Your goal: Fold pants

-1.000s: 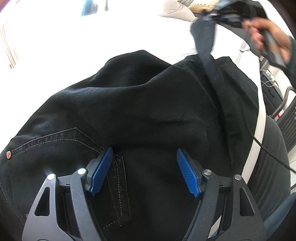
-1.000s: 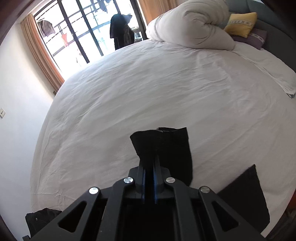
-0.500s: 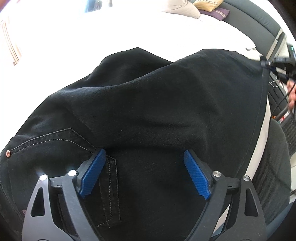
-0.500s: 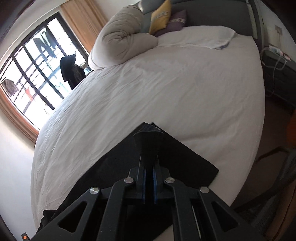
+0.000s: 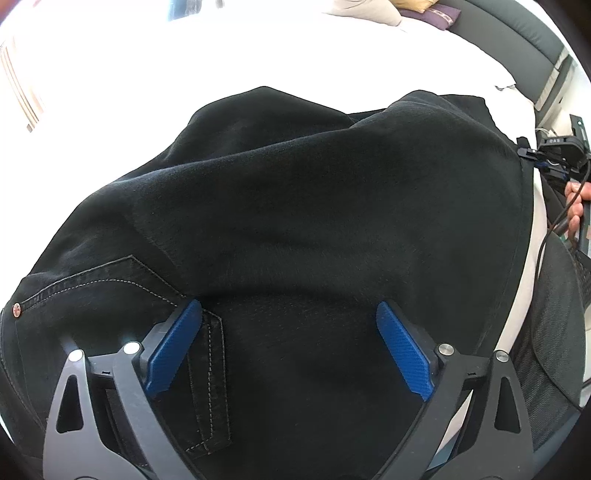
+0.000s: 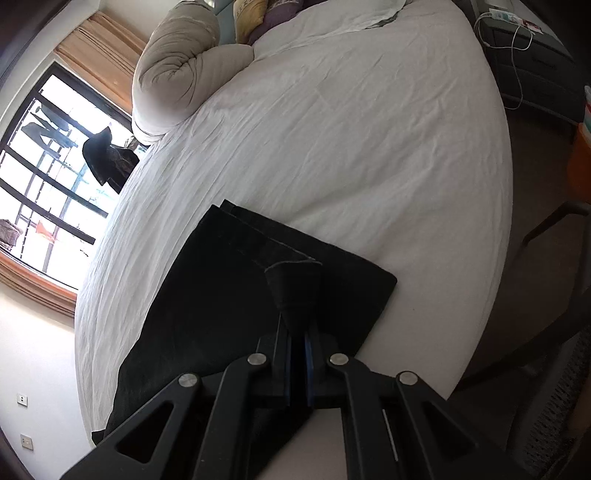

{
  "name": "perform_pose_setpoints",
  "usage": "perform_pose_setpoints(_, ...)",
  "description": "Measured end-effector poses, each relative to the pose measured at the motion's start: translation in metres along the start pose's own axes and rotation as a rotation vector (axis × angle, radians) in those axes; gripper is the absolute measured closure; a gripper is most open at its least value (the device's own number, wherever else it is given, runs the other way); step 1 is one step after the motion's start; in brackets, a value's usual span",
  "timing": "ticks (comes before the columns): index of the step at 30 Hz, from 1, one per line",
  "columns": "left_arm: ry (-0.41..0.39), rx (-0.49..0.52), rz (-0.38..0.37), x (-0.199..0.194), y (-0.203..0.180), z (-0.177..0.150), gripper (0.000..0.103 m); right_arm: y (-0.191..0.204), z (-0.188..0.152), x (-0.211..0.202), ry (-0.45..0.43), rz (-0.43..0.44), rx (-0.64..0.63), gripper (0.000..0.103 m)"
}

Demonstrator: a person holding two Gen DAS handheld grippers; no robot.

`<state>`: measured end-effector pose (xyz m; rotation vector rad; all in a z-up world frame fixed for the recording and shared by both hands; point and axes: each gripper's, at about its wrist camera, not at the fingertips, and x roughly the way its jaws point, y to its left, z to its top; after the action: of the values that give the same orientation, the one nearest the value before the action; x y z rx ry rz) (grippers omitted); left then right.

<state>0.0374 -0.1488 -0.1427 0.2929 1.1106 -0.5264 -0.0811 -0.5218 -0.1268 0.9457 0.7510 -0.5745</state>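
Note:
Black pants (image 5: 295, 221) lie on a white bed (image 5: 258, 51), folded over so one leg covers the seat. My left gripper (image 5: 288, 347) is open, its blue pads (image 5: 173, 343) just above the back pocket area, holding nothing. My right gripper (image 6: 297, 354) is shut on the hem of a pant leg (image 6: 293, 288) and holds it low over the pants (image 6: 221, 295) near the bed's right edge. In the left wrist view the right gripper (image 5: 554, 147) shows at the far right edge, at the pants' corner.
A rolled duvet (image 6: 177, 74) and pillows (image 6: 251, 14) lie at the head of the bed (image 6: 351, 129). A nightstand with cables (image 6: 524, 55) stands right of it. A mesh chair (image 5: 550, 332) stands close to the bed's near right side.
My right gripper has carried the pant leg across and down to the right, laying it over the pants. My left gripper opened slightly wider and stayed over the pocket.

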Motion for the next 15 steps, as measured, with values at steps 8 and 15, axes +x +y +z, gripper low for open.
perform_pose_setpoints(8, 0.017, 0.002, -0.012, 0.007, 0.000, 0.006, 0.004, 0.002, 0.016, 0.002, -0.006, 0.033, 0.019, 0.097)
perform_pose_setpoints(15, 0.016, 0.032, 0.001, 0.014, -0.005, 0.008, 0.000, -0.049, 0.007, 0.011, 0.052, 0.178, 0.258, 0.094)
